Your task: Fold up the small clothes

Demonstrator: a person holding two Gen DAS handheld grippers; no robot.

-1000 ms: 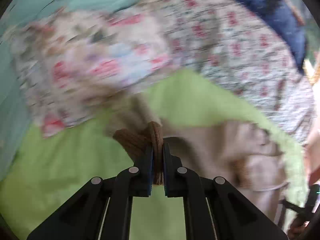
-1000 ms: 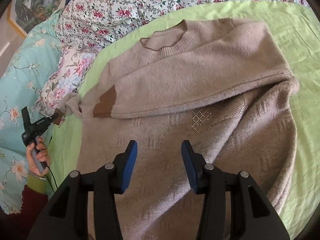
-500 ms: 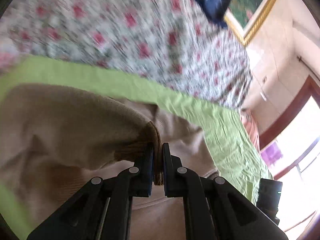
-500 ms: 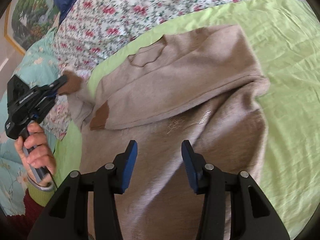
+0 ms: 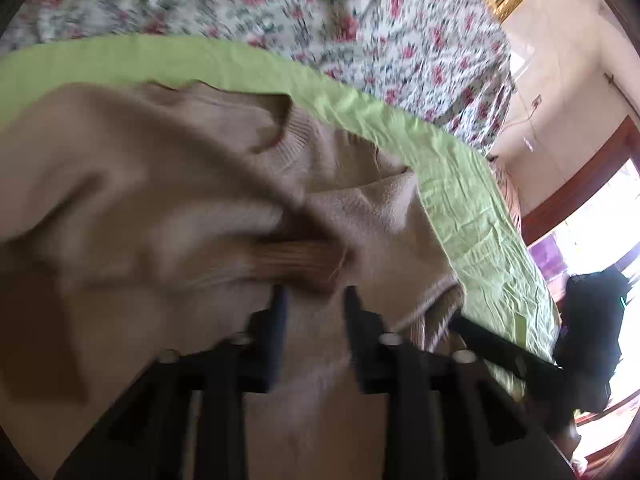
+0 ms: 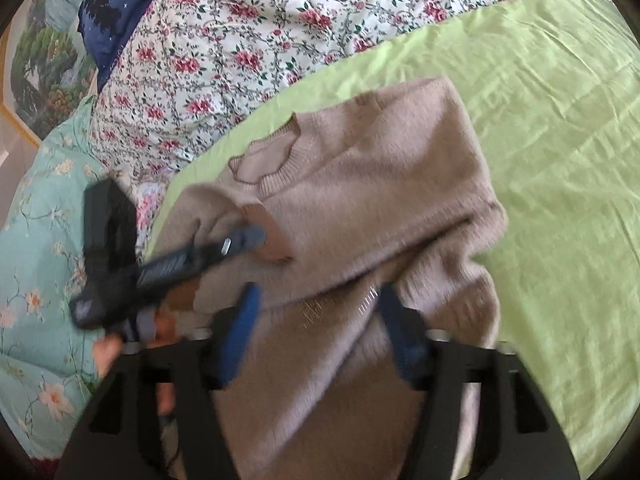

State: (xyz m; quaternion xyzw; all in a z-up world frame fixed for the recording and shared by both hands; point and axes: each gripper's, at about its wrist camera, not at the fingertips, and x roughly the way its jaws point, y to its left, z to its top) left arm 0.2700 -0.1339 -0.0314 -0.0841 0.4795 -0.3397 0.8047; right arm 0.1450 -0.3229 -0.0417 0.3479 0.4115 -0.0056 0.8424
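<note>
On the green sheet (image 6: 560, 128) of the bed, a beige sweater (image 6: 380, 184) lies with its neckline toward the flowered quilt (image 6: 248, 52) and both sleeves brought across the chest. The left gripper (image 5: 314, 304) hangs over the brown ribbed cuff (image 5: 298, 258) of the second sleeve; its fingers are opening and the cuff lies just ahead of them, no longer pinched. The right gripper (image 6: 316, 312) hovers low over the sweater's body with its fingers opening wide, nothing between them but the knit beneath. The sleeve-folding step looks to be ending. The next move probably calls for both grippers to go to the hem, pinch it at two corners and lift it evenly toward the neckline so the sleeves stay tucked.
</note>
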